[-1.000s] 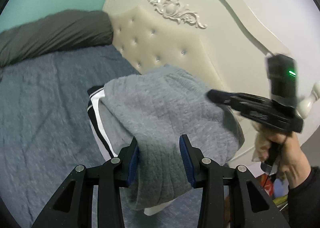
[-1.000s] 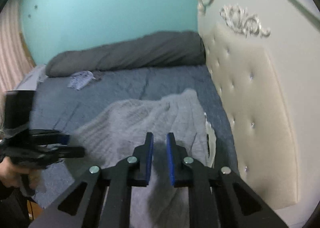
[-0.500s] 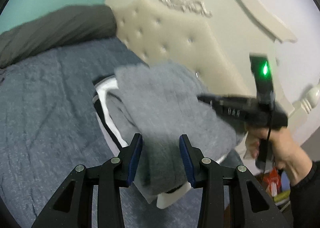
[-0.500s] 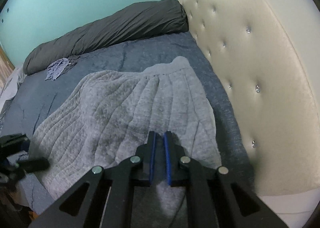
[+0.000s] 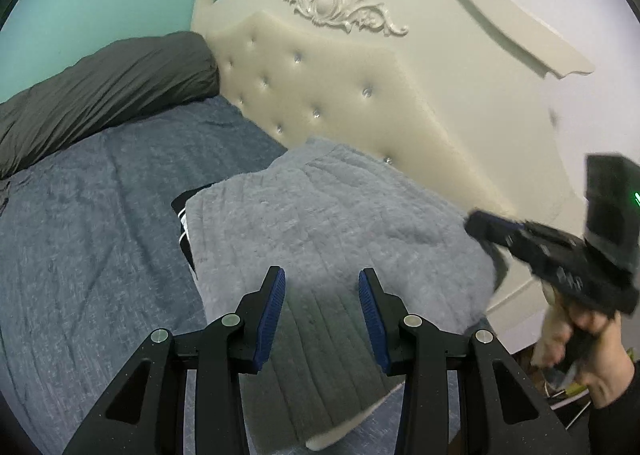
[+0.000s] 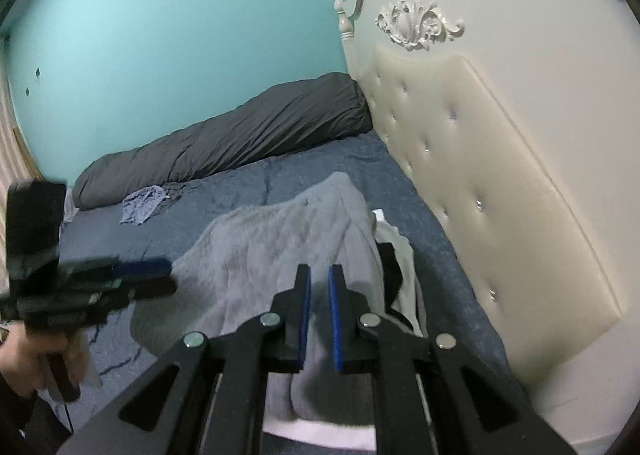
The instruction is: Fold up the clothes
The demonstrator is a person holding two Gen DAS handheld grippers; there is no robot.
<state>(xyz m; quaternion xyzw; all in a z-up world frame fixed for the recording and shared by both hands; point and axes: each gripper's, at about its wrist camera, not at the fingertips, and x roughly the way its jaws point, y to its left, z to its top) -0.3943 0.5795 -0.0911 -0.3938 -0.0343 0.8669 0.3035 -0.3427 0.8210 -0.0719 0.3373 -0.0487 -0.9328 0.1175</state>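
Note:
A grey quilted garment lies spread on the blue bedspread, on top of a black-and-white garment whose edge shows at its left. My left gripper hovers open over the near end of the grey garment, with nothing between its pads. My right gripper is shut and empty, just above the same grey garment. A white and black garment sticks out beneath on the right. Each gripper appears blurred in the other's view: the right gripper and the left gripper.
A cream tufted headboard rises just behind the clothes. A rolled dark grey duvet lies along the teal wall. A small crumpled blue cloth sits in front of it. A hand holds the right gripper past the bed's edge.
The right gripper, over the grey garment half a second ago, has drawn back to the right edge. Its jaws narrowed slightly. The left gripper shifted sideways; its jaws stayed open.

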